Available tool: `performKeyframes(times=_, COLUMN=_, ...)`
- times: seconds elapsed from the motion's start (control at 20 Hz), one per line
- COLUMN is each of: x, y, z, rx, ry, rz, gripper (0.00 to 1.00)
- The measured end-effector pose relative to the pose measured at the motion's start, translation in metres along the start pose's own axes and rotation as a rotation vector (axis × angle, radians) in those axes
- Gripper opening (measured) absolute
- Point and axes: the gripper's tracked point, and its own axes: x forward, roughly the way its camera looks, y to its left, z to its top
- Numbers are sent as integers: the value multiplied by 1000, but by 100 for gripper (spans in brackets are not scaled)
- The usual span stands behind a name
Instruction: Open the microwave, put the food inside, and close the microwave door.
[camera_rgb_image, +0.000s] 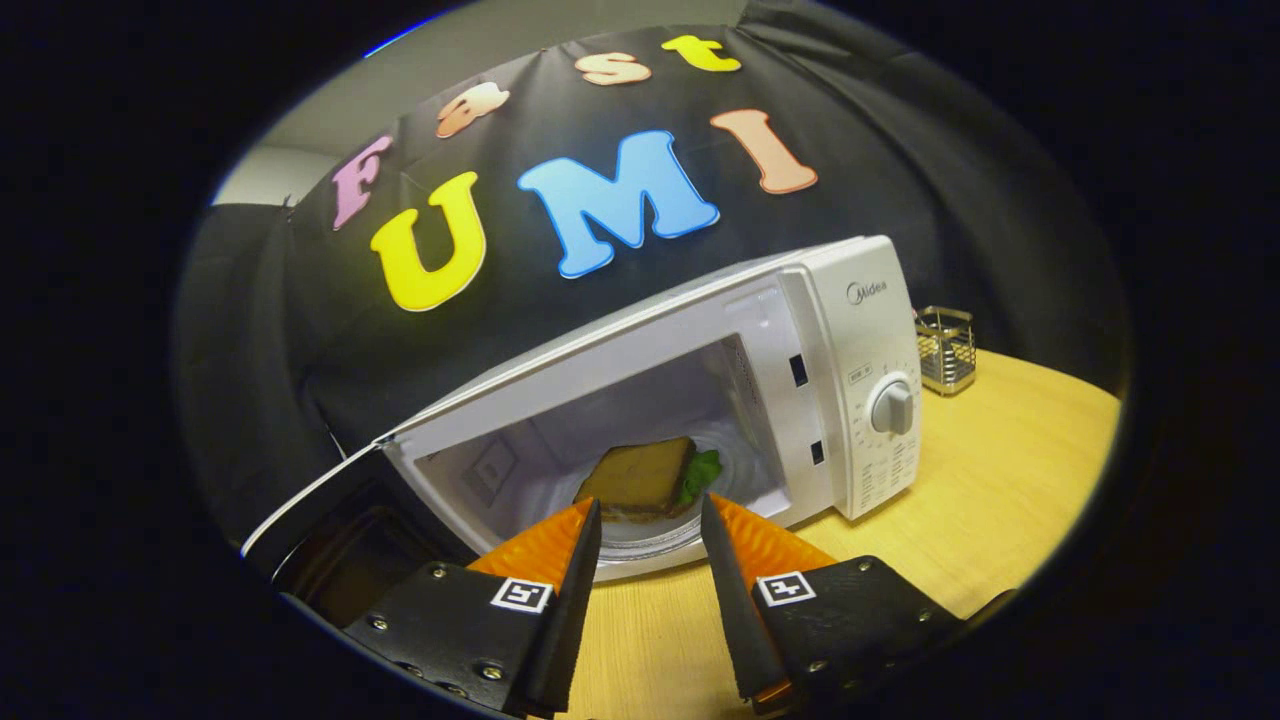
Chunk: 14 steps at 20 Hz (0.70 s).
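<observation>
A white microwave (850, 340) stands on the wooden table with its door (320, 500) swung wide open to the left. Inside, on the glass turntable, lies the food (640, 478): a sandwich of brown bread with a green leaf showing at its right side. My gripper (650, 512) hovers just in front of the oven's opening, fingers apart and nothing between them. The sandwich lies just beyond the fingertips, inside the cavity. The control panel with a round dial (892, 406) is to the right of the opening.
A small metal wire holder (946, 348) stands on the wooden table (1000, 470) behind and to the right of the microwave. Bare tabletop stretches right of the oven and beneath my fingers. The black cloth wall hangs close behind.
</observation>
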Motion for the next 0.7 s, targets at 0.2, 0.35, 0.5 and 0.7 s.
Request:
performKeyframes(times=0.2, x=-53, y=6, z=10, rx=-125, ry=-64, rz=37, gripper=60)
performKeyframes(times=0.35, x=-93, y=7, z=18, rx=-159, ry=-95, rz=62, gripper=60)
performKeyframes(times=0.5, x=-121, y=8, z=25, rx=-201, ry=-113, rz=65, gripper=60)
performKeyframes(times=0.7, x=-149, y=14, z=27, rx=-247, ry=-127, rz=78, gripper=54)
